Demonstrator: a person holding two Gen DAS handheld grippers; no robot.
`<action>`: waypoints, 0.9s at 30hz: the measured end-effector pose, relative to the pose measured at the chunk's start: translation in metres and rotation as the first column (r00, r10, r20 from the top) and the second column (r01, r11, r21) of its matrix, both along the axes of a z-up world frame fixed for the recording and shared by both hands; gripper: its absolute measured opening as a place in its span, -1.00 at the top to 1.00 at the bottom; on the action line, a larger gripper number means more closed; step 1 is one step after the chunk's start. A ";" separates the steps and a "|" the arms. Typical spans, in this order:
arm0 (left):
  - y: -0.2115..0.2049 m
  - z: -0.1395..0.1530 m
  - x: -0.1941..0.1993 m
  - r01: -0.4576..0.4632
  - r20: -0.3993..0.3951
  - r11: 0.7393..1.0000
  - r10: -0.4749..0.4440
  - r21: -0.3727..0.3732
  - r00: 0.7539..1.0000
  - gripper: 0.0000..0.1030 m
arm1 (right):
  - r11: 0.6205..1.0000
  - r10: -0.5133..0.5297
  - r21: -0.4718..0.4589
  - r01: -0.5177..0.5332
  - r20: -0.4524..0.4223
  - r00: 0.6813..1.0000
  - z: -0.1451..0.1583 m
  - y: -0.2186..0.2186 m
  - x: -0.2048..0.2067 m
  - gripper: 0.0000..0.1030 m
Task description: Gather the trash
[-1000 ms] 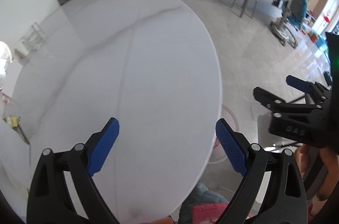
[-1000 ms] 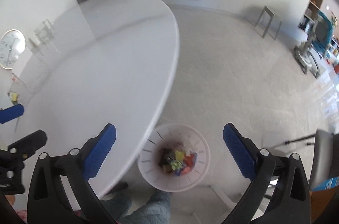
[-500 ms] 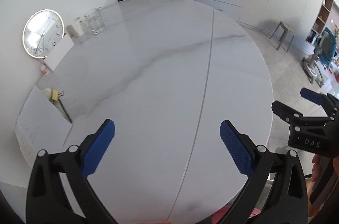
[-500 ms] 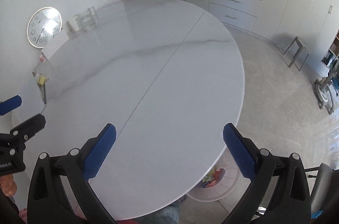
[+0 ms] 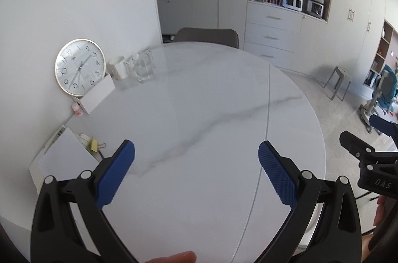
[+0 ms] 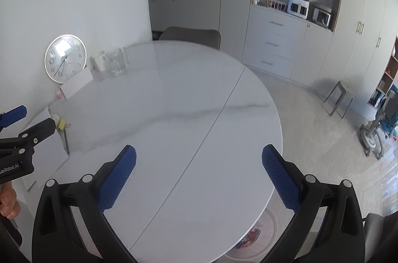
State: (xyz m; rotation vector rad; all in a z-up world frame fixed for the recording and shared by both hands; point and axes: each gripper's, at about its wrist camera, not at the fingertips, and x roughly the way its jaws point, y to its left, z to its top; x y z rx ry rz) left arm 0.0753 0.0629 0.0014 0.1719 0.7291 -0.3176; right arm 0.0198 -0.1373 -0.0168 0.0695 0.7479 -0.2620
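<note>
My left gripper (image 5: pixel 196 171) is open and empty above the near part of the white marble table (image 5: pixel 199 113). My right gripper (image 6: pixel 199 174) is open and empty above the table's near right part. The white trash bin (image 6: pixel 263 238) stands on the floor under the table's near right edge, with colourful wrappers (image 6: pixel 251 236) inside; the tabletop hides most of it. The right gripper also shows at the right edge of the left wrist view (image 5: pixel 373 151). The left gripper shows at the left edge of the right wrist view (image 6: pixel 22 128). No trash shows on the tabletop.
A round clock (image 5: pixel 79 67), a white mug (image 5: pixel 119 67) and a glass (image 5: pixel 144 67) stand at the table's far left by the wall. A white box (image 5: pixel 97 93), papers (image 5: pixel 62 161) and a yellow clip (image 5: pixel 94 146) lie at the left. A grey chair (image 5: pixel 206 35) stands behind the table.
Both grippers have tilted up and swung left from the bin and floor to face across the table. Both stayed open and empty.
</note>
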 end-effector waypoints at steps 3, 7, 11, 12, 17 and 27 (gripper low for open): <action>0.005 0.005 0.003 -0.022 0.025 1.000 0.021 0.016 0.999 -0.85 | 1.000 0.008 -0.023 -0.008 0.009 1.000 0.009 0.006 0.005 -0.95; 0.013 0.002 0.010 -0.038 0.006 0.999 0.038 0.031 0.999 -0.85 | 0.999 0.030 -0.020 -0.030 -0.003 1.000 0.008 0.015 0.012 -0.95; 0.016 -0.001 0.013 -0.048 -0.004 0.998 0.049 0.032 0.999 -0.85 | 0.999 0.043 -0.021 -0.043 -0.016 0.999 0.001 0.023 0.015 -0.95; 0.016 -0.001 0.013 -0.048 -0.007 0.998 0.048 0.032 0.999 -0.85 | 0.999 0.045 -0.019 -0.045 -0.018 0.999 0.000 0.024 0.016 -0.95; 0.014 -0.003 0.012 -0.046 -0.010 0.998 0.046 0.032 0.999 -0.85 | 0.999 0.046 -0.015 -0.046 -0.027 0.999 -0.004 0.027 0.019 -0.95; 0.013 -0.005 0.012 -0.054 -0.019 0.998 0.054 0.036 0.998 -0.85 | 0.999 0.045 0.007 -0.045 -0.046 0.998 -0.013 0.025 0.020 -0.95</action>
